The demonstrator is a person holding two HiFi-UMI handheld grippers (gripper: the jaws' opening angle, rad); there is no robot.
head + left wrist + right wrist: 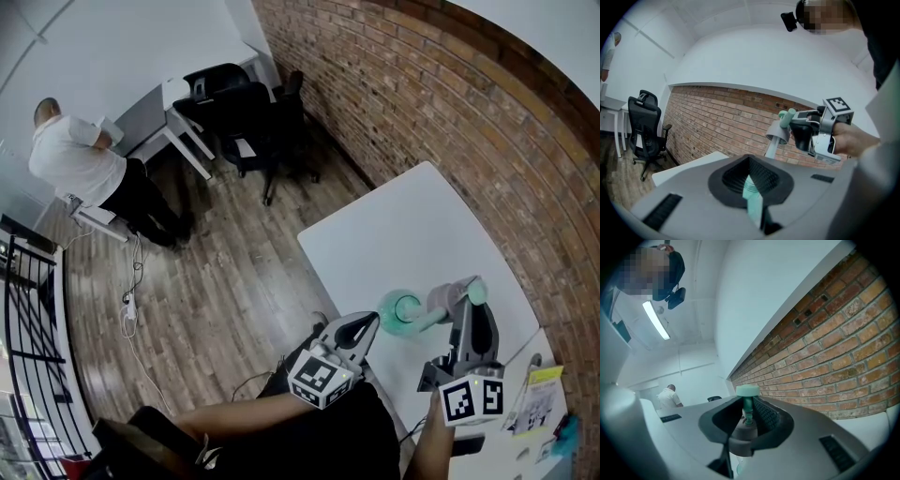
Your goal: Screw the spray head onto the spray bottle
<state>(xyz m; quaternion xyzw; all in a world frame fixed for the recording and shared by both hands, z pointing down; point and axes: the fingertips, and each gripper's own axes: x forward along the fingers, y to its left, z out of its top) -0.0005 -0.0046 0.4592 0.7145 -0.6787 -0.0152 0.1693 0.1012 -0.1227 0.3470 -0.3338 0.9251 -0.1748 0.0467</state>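
- Here, a white table (403, 234) stands near a brick wall (469, 112), with a wooden floor (216, 300) on the left.
- The left hand-held gripper (368, 325) is clamped on the spray bottle (401, 307).
- The right hand-held gripper (466, 298) is clamped on the spray head (441, 300), just right of the bottle.

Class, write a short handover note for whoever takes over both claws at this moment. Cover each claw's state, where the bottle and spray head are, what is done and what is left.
Left claw: shut on the spray bottle, held above the white table.
Right claw: shut on the spray head, held close beside the bottle, with its tube pointing at the bottle.
Done: both parts are in hand and close together.
Left: the head's collar is still apart from the bottle neck. It is unclear whether the tube's tip is already inside the neck. You likely need to feed the tube in, seat the collar, then screw it on.
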